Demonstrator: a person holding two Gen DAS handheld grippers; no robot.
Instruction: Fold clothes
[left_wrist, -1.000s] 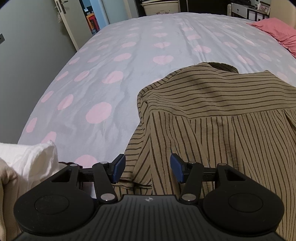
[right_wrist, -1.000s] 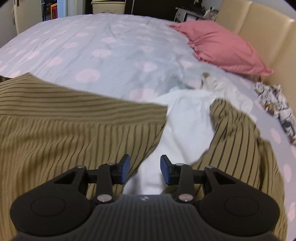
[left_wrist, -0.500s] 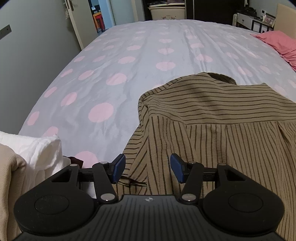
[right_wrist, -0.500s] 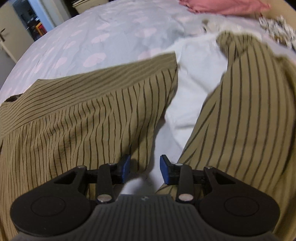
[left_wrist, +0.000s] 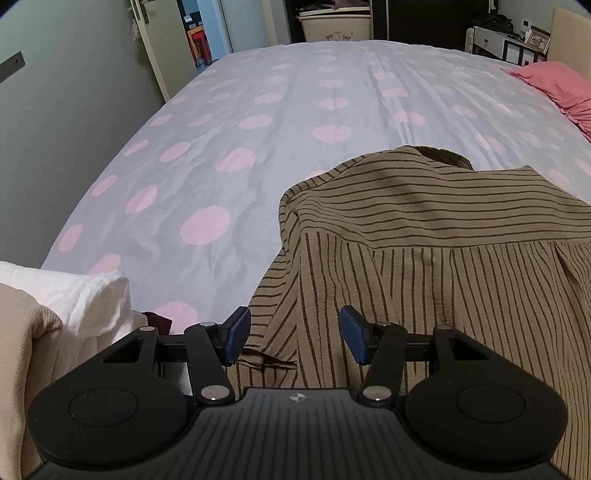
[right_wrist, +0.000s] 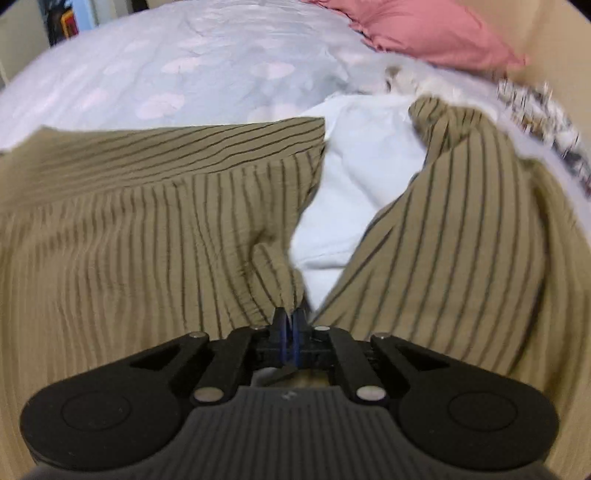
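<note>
Now our right gripper (right_wrist: 289, 322) pinches shirt (right_wrist: 155, 236) fold dead ahead; left gripper (left_wrist: 294, 336) spread, shirt edge between fingers, ungrasped; we judge left closes next.

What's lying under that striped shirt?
A white garment shows through the gap in the striped shirt, over the dotted bedspread. How far it reaches beneath is covered. The right gripper pinches the shirt's edge.

Pink pillow (right_wrist: 424, 33) on the pink-spotted bedsheet (left_wrist: 258, 155), open door (left_wrist: 162, 48) beyond.
</note>
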